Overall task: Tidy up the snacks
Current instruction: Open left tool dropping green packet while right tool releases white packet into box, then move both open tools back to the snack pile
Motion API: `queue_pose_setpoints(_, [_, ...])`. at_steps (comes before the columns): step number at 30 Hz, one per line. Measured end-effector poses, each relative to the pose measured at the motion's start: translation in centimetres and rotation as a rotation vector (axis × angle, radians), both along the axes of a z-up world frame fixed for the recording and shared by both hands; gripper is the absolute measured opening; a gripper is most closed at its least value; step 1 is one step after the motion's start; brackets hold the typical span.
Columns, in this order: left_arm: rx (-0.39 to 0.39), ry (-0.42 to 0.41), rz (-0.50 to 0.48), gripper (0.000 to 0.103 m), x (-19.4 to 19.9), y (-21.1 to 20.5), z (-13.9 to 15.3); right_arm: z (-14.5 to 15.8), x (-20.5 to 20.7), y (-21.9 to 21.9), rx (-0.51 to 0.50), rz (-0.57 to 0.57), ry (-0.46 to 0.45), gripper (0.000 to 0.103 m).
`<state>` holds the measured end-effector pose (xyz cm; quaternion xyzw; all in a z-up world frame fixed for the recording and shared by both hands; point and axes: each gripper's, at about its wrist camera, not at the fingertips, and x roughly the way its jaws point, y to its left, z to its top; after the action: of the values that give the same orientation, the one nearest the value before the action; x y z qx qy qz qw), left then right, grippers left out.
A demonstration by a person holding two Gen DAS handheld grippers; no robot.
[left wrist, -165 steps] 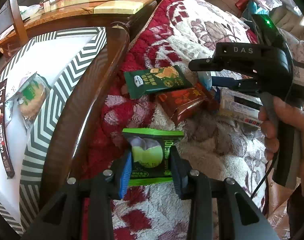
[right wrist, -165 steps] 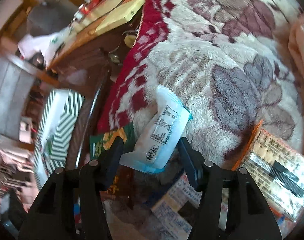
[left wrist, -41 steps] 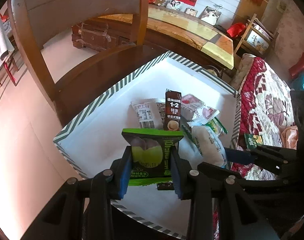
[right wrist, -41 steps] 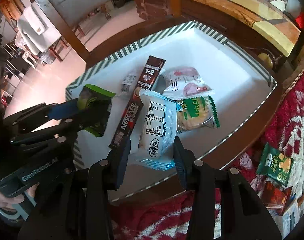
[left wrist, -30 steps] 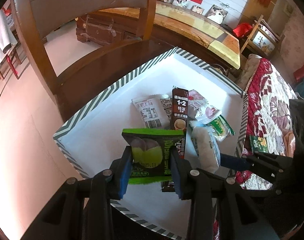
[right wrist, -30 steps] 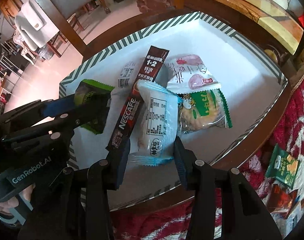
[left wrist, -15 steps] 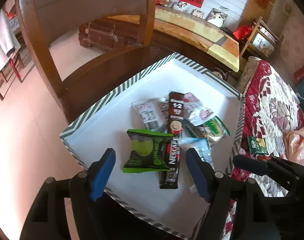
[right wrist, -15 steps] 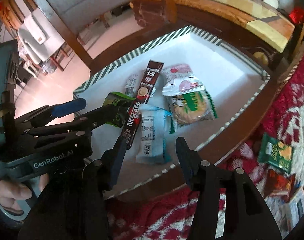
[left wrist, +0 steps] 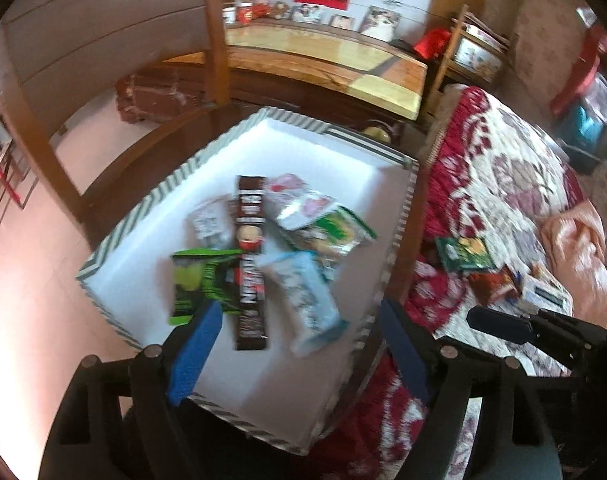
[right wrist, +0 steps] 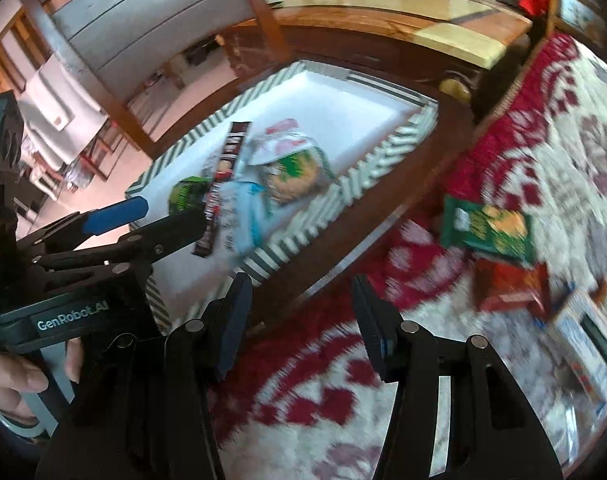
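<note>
Now both empty and spread wide: left gripper (left wrist: 299,344) above striped box (left wrist: 151,200) where snacks (left wrist: 259,256) sit collected; right gripper (right wrist: 299,320) over blanket (right wrist: 523,128), toward remaining packets (right wrist: 487,230).

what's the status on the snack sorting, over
Left gripper open, empty. Right gripper open, empty. Six packets in striped box; green packet on blanket. Nothing blocking.
</note>
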<state>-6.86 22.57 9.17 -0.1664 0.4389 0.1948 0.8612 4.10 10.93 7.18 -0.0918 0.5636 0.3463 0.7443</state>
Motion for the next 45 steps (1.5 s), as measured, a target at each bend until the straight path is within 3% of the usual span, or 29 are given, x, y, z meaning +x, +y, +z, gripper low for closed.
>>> queue_pose_setpoints(15, [0.027, 0.021, -0.173, 0.083, 2.8, -7.8, 0.0, 0.2, 0.0, -10.5, -0.019, -0.176, -0.001, 0.051])
queue_pose_setpoints(26, [0.003, 0.064, -0.275, 0.083, 5.3, -11.6, -1.4, -0.5, 0.4, -16.6, -0.012, -0.283, 0.019, 0.051])
queue_pose_setpoints(35, [-0.026, 0.034, -0.489, 0.083, 9.6, -14.1, -1.8, -1.6, 0.8, -19.3, -0.007, -0.328, 0.05, 0.051])
queue_pose_setpoints(45, [-0.018, 0.069, -0.723, 0.083, 14.2, -16.6, -3.7, -1.1, 1.5, -21.7, -0.003, -0.368, 0.039, 0.051])
